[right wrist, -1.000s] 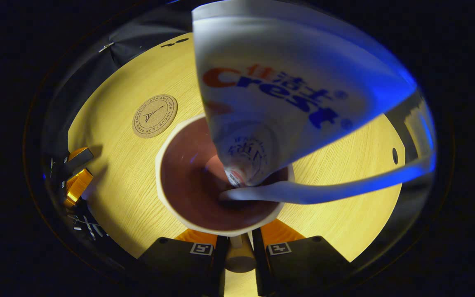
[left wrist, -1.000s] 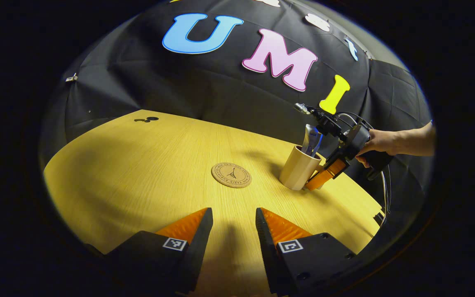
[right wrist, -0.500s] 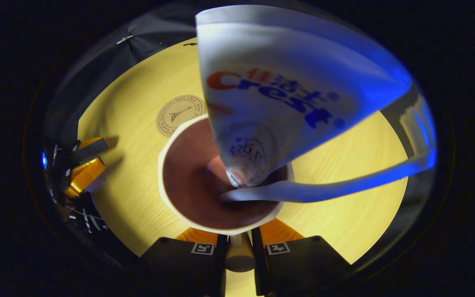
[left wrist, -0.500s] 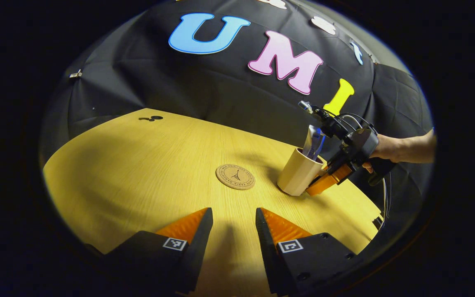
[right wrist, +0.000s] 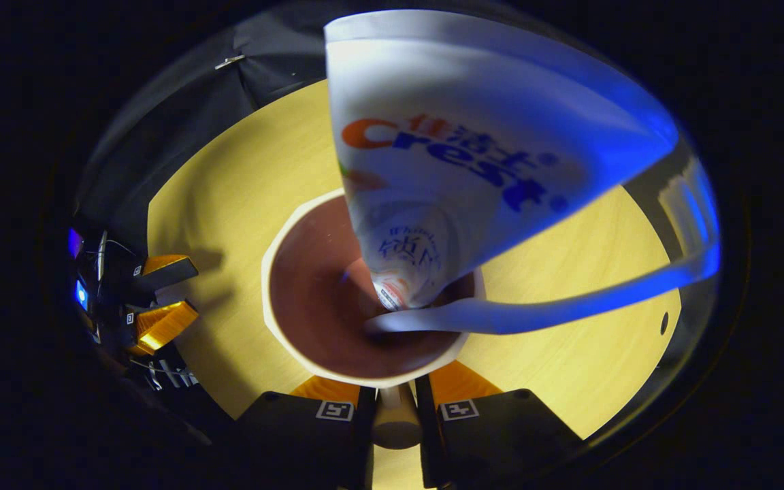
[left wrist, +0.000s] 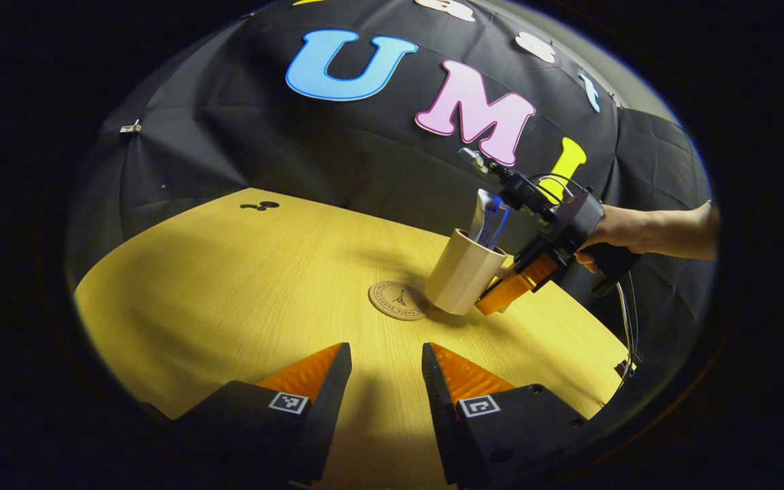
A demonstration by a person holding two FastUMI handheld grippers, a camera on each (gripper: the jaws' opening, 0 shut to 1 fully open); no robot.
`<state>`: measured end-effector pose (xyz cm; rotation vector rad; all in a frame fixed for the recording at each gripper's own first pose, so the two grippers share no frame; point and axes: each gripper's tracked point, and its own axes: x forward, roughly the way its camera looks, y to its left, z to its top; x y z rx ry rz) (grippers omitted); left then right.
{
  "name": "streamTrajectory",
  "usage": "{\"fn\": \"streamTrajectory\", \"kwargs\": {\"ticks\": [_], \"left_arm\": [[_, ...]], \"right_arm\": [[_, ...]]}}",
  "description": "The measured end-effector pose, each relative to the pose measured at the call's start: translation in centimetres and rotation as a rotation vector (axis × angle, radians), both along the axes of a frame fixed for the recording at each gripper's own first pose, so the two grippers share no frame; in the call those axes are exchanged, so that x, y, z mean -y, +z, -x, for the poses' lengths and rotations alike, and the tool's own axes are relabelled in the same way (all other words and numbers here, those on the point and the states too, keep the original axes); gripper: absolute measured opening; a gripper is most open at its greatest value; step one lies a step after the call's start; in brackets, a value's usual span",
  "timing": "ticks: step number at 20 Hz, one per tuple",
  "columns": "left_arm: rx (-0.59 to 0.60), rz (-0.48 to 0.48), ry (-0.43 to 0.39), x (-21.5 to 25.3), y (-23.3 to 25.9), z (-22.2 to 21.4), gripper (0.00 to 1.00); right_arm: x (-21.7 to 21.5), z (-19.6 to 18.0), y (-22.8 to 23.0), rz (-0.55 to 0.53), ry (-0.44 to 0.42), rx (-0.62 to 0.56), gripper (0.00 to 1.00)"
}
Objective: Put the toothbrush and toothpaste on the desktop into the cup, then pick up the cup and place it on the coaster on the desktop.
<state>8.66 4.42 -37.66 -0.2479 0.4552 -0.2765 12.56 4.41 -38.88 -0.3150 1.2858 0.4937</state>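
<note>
Carried toward the coaster (left wrist: 397, 301) now: cup (left wrist: 461, 272) hangs clear of the desktop (left wrist: 229, 286), tilted a little, its base just beside the coaster's near edge and partly over it, where half a second back it sat well to the side with bare wood between. Held by the right gripper (left wrist: 501, 294), closed on the cup's handle; in the right gripper view that same right gripper (right wrist: 393, 408) shows both fingers pinched tight against the small handle (right wrist: 393, 423) directly ahead of them, the cup's rim (right wrist: 276, 299) just above. Toothpaste (right wrist: 474, 143) and toothbrush (right wrist: 569, 299) both inside, leaning up and away over the far rim toward the camera; from the left gripper view, toothpaste (left wrist: 482, 214) and toothbrush (left wrist: 499, 221) stand up out of the mouth together. Coaster gone from the right gripper view, most likely hidden beneath the cup, which suggests close alignment.

Left gripper (left wrist: 386, 367) idle, fingers parted a moderate gap with nothing between them, hovering over bare wood with the coaster straight ahead and the cup ahead and slightly right.

So: loading done, transfer nearly done. Remaining, by judgement: a small shift further over the disc, level out, lower until seated, then release. Main risk: setting down half off the edge with a top-heavy load.
</note>
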Motion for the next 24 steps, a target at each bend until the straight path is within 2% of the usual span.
{"fn": "streamTrajectory", "kwargs": {"ticks": [10,20,24], "left_arm": [[0.003,0.047,0.055,-2.8,0.2,-0.5,0.66],[-0.006,0.058,0.067,-3.6,-0.3,-1.1,0.66],[-0.007,0.053,0.060,-3.4,-0.1,-1.4,0.66]], "right_arm": [[-5.0,-3.0,-2.1,0.011,0.059,-0.016,0.31],[-4.5,-3.1,-2.5,0.056,0.071,-0.027,0.31],[-4.4,-3.2,-2.8,0.064,0.101,-0.011,0.32]]}}
